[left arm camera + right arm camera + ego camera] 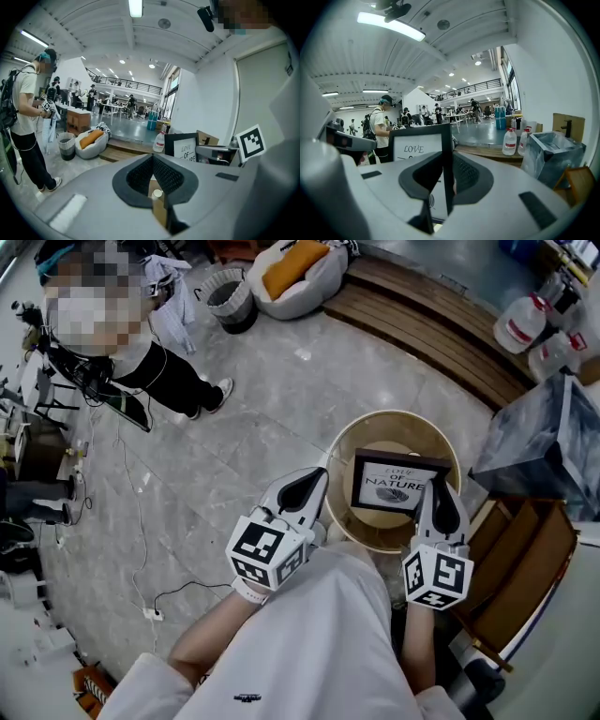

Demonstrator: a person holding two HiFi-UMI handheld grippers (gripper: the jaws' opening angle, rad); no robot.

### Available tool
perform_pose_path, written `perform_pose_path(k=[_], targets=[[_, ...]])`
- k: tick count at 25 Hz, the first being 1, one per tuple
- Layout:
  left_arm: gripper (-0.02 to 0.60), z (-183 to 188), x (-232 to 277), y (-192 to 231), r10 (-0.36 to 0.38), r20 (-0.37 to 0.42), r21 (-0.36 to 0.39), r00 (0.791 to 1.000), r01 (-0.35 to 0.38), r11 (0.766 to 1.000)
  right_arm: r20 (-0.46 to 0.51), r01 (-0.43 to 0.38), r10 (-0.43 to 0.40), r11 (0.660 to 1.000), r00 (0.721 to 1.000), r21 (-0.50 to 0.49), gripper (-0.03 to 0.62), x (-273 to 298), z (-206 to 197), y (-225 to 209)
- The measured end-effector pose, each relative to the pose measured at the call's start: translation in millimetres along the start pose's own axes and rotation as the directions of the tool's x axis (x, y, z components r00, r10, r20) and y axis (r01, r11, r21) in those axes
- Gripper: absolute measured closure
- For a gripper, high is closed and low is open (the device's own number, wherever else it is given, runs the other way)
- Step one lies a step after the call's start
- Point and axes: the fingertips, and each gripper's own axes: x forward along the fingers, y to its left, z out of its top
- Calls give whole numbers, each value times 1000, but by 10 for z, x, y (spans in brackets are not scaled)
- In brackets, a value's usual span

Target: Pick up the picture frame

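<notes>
This is looking like a big open work hall, not a home. Long white tube lights are shining on a high white ceiling. People are standing around white tables far back, under a railed upper balcony. Thin cables are lying across the shiny grey stone floor.

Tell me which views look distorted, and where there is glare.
Head view: sharp, evenly lit, edges slightly bent. Left gripper view: strong fisheye, dark corners, the long white ceiling lamp glares. Right gripper view: same fisheye; print on the black-framed picture is legible.
</notes>
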Motion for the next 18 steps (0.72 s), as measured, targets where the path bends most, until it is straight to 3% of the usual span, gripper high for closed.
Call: perform_pose_path(k=[6, 18], targets=[[578, -18, 47, -156, -31, -27, 53, 999, 33, 998, 11, 25, -25, 998, 1000, 59, 539, -62, -91, -87], [578, -186, 130, -402, -91, -67, 73, 994, 96, 993, 26, 87, -90, 992, 996, 92, 539, -295, -199, -264]])
